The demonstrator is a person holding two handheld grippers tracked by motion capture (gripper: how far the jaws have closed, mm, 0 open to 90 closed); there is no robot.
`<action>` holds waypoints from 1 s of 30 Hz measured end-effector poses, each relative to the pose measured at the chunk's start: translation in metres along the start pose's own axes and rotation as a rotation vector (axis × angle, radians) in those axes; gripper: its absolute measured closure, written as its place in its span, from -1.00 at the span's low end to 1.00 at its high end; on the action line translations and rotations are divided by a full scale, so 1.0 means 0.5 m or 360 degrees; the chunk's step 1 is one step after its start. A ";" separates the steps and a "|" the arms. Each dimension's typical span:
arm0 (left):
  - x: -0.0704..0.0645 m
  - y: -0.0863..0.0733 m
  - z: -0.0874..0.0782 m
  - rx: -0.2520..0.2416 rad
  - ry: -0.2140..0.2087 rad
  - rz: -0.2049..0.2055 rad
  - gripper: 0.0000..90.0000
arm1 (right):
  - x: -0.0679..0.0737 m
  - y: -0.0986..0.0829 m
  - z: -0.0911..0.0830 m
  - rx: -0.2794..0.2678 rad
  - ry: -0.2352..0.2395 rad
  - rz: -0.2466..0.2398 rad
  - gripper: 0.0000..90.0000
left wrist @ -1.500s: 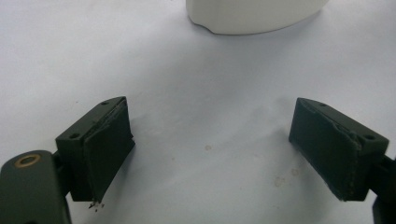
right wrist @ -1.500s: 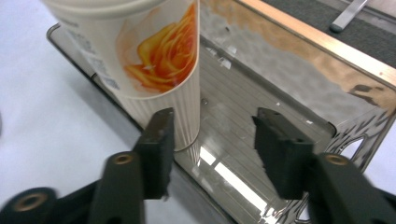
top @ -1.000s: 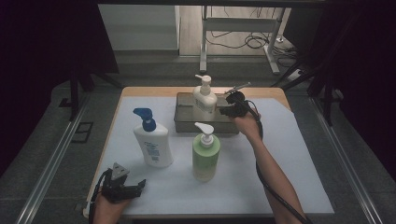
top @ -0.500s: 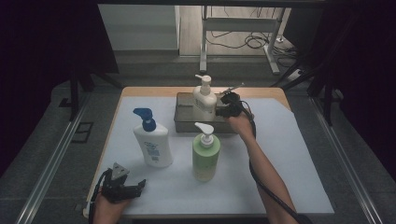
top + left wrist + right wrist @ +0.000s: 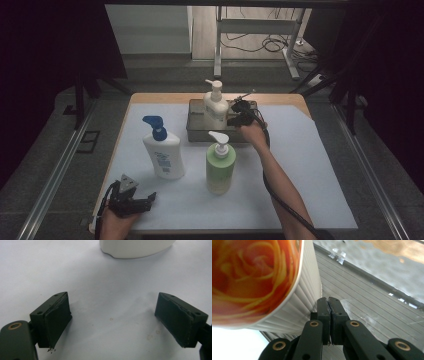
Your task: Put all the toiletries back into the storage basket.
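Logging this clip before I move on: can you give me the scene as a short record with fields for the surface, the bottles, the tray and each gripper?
surface: white-covered table
tray: grey metal tray at the far side
bottle in tray: cream pump bottle, upright
bottles on table: white bottle with blue pump; green pump bottle, both upright
right gripper: jaws together, empty, inside the tray beside the cream pump bottle
left gripper: jaws wide apart, empty, low over the near left of the table

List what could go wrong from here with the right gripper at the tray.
The right gripper, jaws shut and holding nothing, sits right beside the cream pump bottle in the metal tray; a sideways nudge could tip it. Its cable trails near the green pump bottle and might snag it.
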State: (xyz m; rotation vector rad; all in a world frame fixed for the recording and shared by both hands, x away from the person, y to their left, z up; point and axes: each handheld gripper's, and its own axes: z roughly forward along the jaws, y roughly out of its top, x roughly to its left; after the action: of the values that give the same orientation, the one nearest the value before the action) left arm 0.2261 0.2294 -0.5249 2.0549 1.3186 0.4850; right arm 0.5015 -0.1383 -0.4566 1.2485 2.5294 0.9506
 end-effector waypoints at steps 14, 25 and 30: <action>0.000 0.000 0.000 0.0000 0.0000 0.0000 -0.72 | 0.025 0.014 0.020 0.0010 0.0040 -0.0037 0.93; 0.000 0.000 0.000 0.0001 -0.0001 -0.0001 -0.72 | 0.044 0.028 0.041 0.0026 0.0056 -0.0057 0.92; 0.000 0.000 0.000 0.0002 -0.0003 0.0000 -0.72 | 0.052 0.033 0.047 0.0029 0.0064 -0.0059 0.92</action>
State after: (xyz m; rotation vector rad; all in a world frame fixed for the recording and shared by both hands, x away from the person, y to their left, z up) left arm 0.2263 0.2296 -0.5248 2.0555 1.3184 0.4826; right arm 0.5053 -0.0998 -0.4619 1.1952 2.5880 0.9562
